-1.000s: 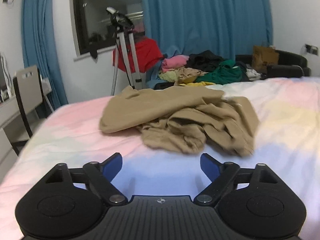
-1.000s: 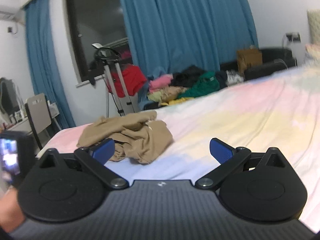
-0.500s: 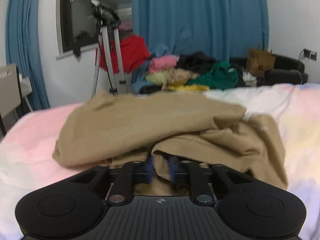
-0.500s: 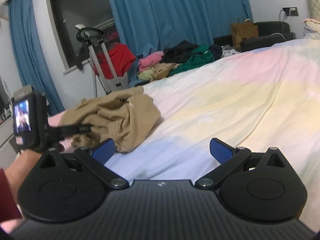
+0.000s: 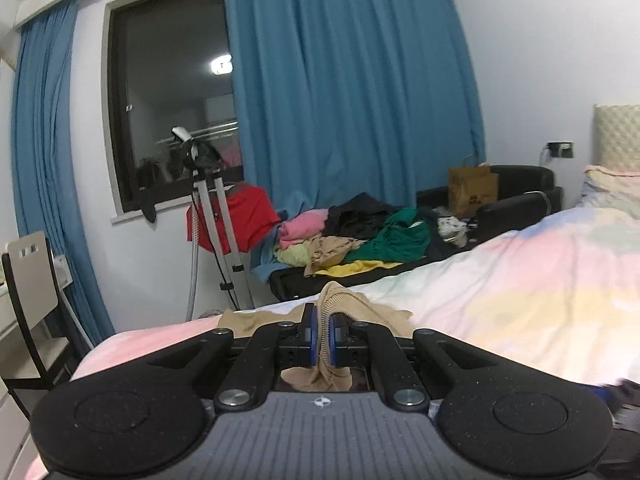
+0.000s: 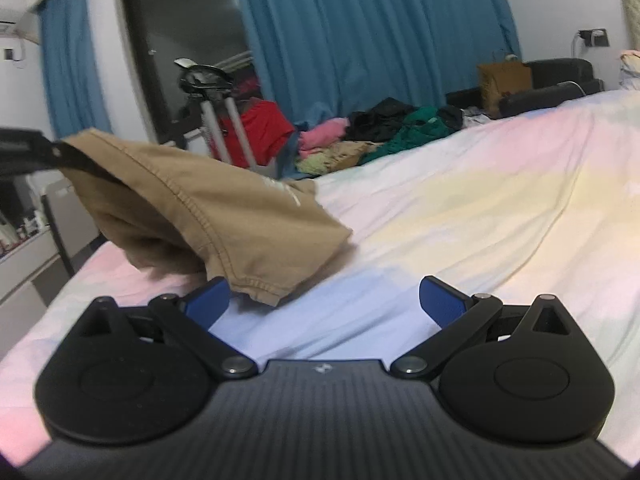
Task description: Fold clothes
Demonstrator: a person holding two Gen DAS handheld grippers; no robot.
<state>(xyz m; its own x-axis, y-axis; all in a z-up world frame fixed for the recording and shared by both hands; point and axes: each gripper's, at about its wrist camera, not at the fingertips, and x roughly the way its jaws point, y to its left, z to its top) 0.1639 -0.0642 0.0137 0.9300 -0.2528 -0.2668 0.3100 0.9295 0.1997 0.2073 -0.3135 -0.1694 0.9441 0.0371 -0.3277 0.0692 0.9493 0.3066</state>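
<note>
Left hand-held gripper (image 5: pixel 323 334) pinches a ribbed hem of the tan garment (image 6: pixel 208 216), lifting it off the bed (image 6: pixel 480 208); right hand-held gripper (image 6: pixel 324 300) gapes empty. Soft, light, droopy cloth: a second hem edge looks best to grip.

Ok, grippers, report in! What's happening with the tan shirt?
Left gripper shut on tan shirt, lifting one edge. Right gripper open, empty. Bed clear ahead.

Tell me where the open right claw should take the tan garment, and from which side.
Probably the stitched hem corner of the tan garment, coming in low from the near side. The left claw pinches one edge and lifts it, so this corner hangs free just ahead of the right claw, above the bedsheet.
</note>
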